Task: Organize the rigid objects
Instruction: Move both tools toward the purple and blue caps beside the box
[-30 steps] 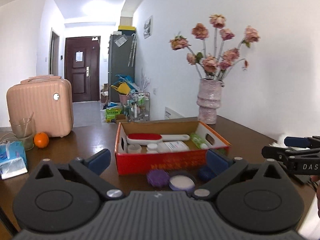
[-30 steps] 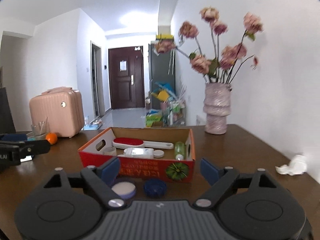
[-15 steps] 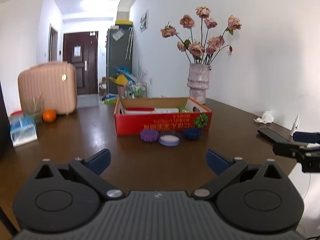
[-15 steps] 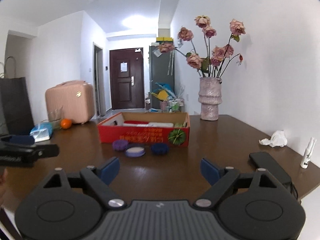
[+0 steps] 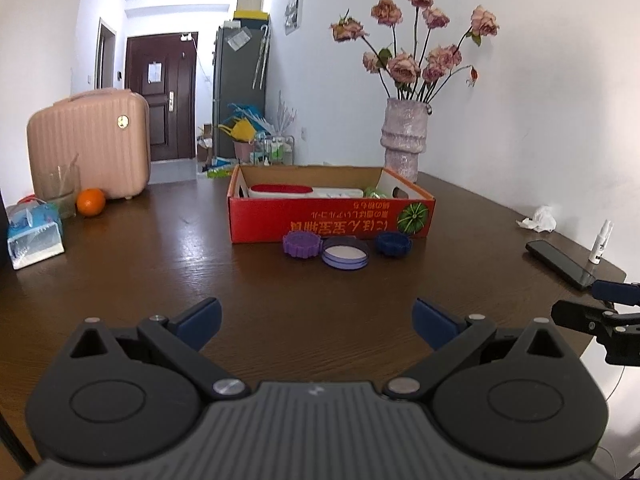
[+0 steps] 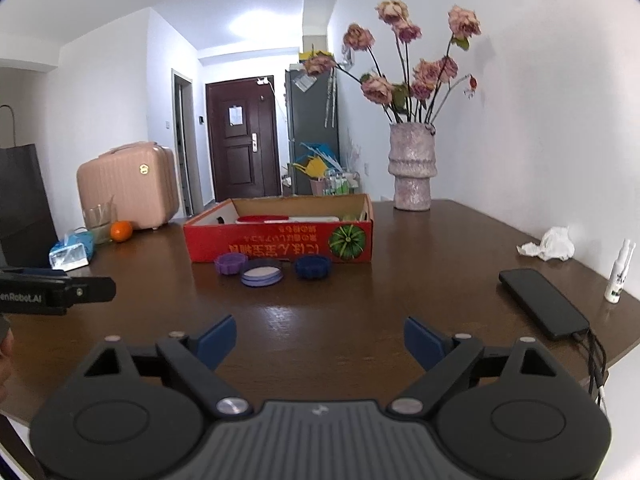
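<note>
A red cardboard box stands mid-table and holds a red-and-white brush and other small items. In front of it lie a purple lid, a lilac lid with a white centre and a dark blue lid. My left gripper is open and empty, well short of the lids. My right gripper is open and empty too, also back near the table's front edge.
A vase of dried roses stands behind the box. A black phone, a crumpled tissue and a small spray bottle lie at the right. An orange, a glass, a tissue pack and a pink suitcase are at the left.
Both grippers have pulled back from the box toward the table's front edge; the box and lids now look smaller and farther. Both stayed open.
</note>
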### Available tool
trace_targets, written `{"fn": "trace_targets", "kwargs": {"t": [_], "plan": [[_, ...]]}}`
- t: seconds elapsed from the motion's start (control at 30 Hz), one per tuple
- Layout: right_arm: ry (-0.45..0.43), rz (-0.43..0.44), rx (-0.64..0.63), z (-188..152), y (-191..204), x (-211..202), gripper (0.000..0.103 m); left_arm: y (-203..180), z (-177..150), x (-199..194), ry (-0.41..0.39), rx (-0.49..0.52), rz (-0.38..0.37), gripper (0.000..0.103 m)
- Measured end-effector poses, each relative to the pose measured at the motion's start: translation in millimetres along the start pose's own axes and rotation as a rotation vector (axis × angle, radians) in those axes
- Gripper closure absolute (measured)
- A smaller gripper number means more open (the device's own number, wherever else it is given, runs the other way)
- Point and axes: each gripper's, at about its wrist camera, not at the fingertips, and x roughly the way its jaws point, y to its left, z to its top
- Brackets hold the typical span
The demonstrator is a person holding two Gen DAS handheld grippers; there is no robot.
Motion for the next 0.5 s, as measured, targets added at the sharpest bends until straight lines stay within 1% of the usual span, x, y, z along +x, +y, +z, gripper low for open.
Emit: {"fn": "trace_targets", "kwargs": {"t": [0.17,0.23,0.3,0.4,0.5], "plan": [[0.036,0.0,0.0,6,-2,25,0.014,1,8,27,0.031,0.012,-0.006,0.0],[0.052,0.006,0.0,10,-3,37,0.015,3,14,44,0.04,0.016,-0.008,0.0],[0.067,0.009,-0.002,15,-3,52,0.017,5,22,64,0.067,0.021,0.001,0.0],[0.088,0.01,-0.01,26,-5,79,0.019,12,37,93,0.096,0.011,-0.02,0.0],[0.107,0.018,-0.017,38,-7,108,0.02,17,54,127,0.106,0.02,-0.058,0.0]]}}
